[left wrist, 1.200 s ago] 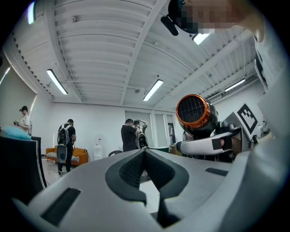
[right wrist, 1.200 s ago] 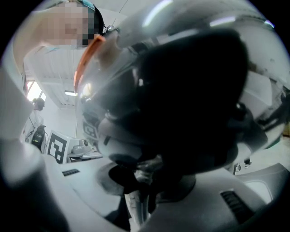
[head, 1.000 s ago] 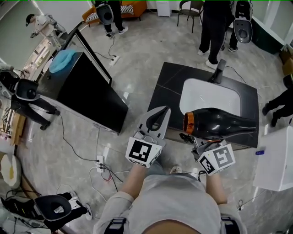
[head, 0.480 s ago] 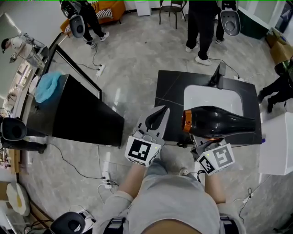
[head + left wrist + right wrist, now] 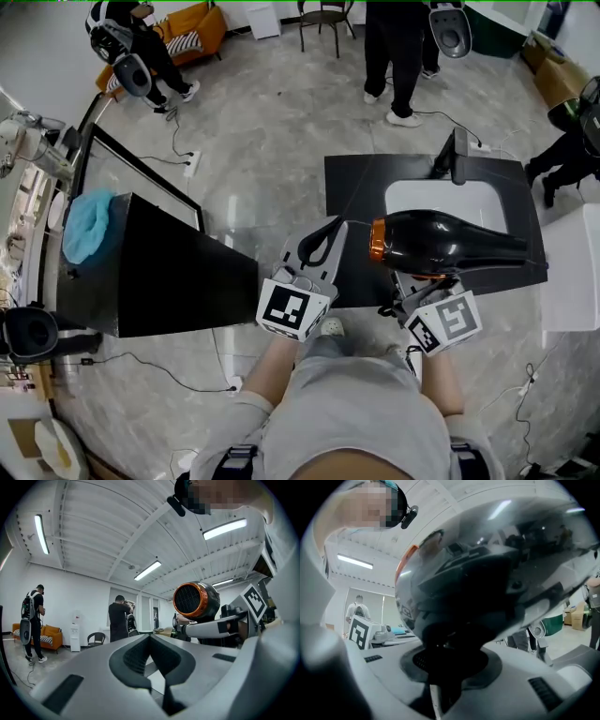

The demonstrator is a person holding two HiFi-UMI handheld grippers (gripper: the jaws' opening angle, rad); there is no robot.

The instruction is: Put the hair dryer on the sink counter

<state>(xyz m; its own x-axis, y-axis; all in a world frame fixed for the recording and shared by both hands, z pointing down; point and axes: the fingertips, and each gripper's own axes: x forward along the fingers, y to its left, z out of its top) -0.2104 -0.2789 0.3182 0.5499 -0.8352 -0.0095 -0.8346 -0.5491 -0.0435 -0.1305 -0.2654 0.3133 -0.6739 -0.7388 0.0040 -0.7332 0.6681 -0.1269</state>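
While the black glossy hair dryer with an orange ring at its rear end (image 5: pixel 450 246) hung in the air at centre right of the head view, over the front edge of the black stone sink counter (image 5: pixel 352 187), the right gripper (image 5: pixel 405 289) was clamped on its handle from below. The left gripper (image 5: pixel 328 234), just left of the dryer, had its jaws together on nothing.

Trouble seemed most likely at the set-down. The heavy, smooth body sat above a narrow hold, so it could have twisted or slipped in the jaws if tilted. Bare counter looked scarce around the white rectangular basin (image 5: pixel 441 199); a careless release might have let the dryer slide into the basin or roll off the near edge. A long reach could also have knocked its nozzle against the black faucet (image 5: pixel 457 155) at the basin's far side.

Counted: one hair dryer, one counter, one basin, one faucet, two grippers, only one of them loaded.
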